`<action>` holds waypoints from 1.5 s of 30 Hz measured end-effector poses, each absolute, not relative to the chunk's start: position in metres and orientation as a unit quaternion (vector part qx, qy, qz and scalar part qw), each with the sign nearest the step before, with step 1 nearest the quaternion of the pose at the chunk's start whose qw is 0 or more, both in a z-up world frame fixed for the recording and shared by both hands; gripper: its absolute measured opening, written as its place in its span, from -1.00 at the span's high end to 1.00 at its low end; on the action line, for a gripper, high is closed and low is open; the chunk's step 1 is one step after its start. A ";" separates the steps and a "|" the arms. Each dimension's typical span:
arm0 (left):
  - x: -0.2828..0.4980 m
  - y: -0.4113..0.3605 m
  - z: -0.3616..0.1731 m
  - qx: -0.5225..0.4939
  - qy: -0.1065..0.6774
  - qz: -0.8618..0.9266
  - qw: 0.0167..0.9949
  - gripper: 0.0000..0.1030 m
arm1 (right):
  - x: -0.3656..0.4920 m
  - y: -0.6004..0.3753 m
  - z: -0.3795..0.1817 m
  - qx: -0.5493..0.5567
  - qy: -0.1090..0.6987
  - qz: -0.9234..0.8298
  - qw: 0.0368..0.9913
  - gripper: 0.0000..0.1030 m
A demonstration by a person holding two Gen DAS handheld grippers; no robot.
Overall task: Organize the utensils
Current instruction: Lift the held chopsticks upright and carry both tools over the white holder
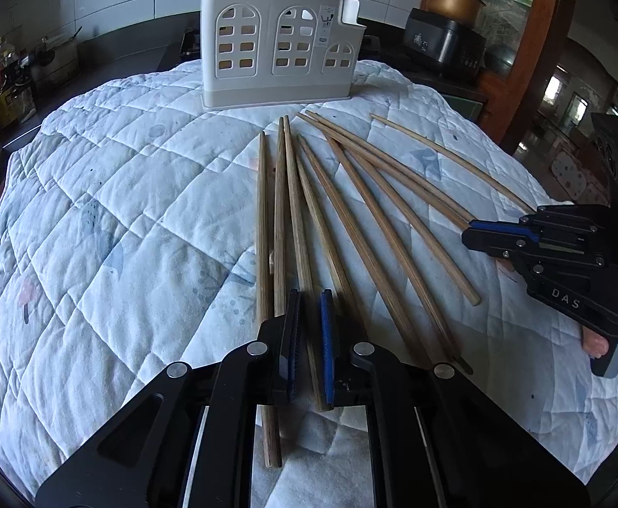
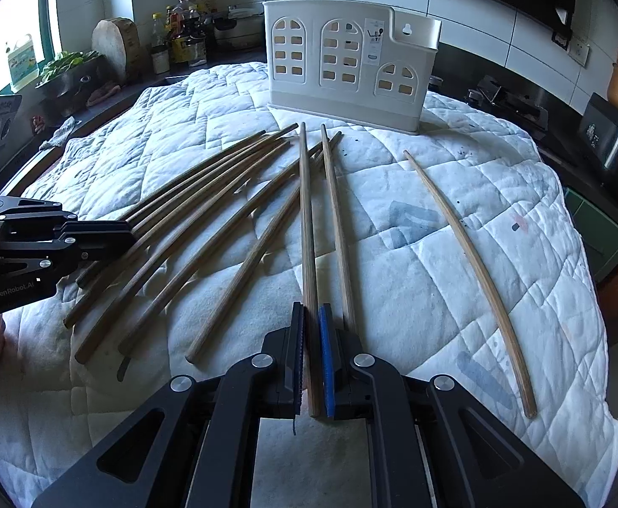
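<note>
Left wrist view: white holder (image 1: 281, 46) stands straight beyond the fingers (contents hidden), and the left gripper (image 1: 311, 300) clamps one brown wooden chopstick (image 1: 298, 228), others fanned rightward.

Right wrist view: right gripper (image 2: 311, 311) pinches another chopstick (image 2: 307, 228), holder ahead.

A white quilted cloth (image 1: 118, 194) carries scattered wooden chopsticks (image 1: 363, 228) and a white utensil holder (image 1: 279, 46).

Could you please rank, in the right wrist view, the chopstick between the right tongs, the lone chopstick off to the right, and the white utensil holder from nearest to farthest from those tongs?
1. Gripped chopstick: between the right tongs.
2. Lone chopstick: apart, on the quilt's right side.
3. White utensil holder: upright at the far end.
</note>
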State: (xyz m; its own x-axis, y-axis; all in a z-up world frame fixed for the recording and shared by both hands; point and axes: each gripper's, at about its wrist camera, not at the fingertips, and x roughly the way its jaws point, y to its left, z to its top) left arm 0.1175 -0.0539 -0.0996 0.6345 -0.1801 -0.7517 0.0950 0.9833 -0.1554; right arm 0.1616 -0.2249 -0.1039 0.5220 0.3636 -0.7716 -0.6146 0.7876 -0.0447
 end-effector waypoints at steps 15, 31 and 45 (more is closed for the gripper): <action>0.087 -0.044 -0.043 -0.063 0.333 -0.110 0.934 0.89 | 0.112 -0.234 -0.023 -0.116 0.302 0.257 0.911 0.87; 0.112 -0.023 0.029 -0.063 0.281 -0.151 0.946 0.89 | 0.171 -0.219 0.076 -0.095 0.290 0.248 0.919 0.87; 0.175 -0.009 0.090 -0.027 0.266 -0.142 0.953 0.89 | 0.280 -0.192 0.175 -0.084 0.228 0.193 0.951 0.87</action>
State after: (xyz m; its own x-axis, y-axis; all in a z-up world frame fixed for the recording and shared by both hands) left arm 0.1749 -0.0086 0.0895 0.8179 -0.2851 -0.4998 0.2559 0.9582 -0.1279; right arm 0.2804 -0.1922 0.1751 0.8211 0.3284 -0.4668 -0.4053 0.9114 -0.0718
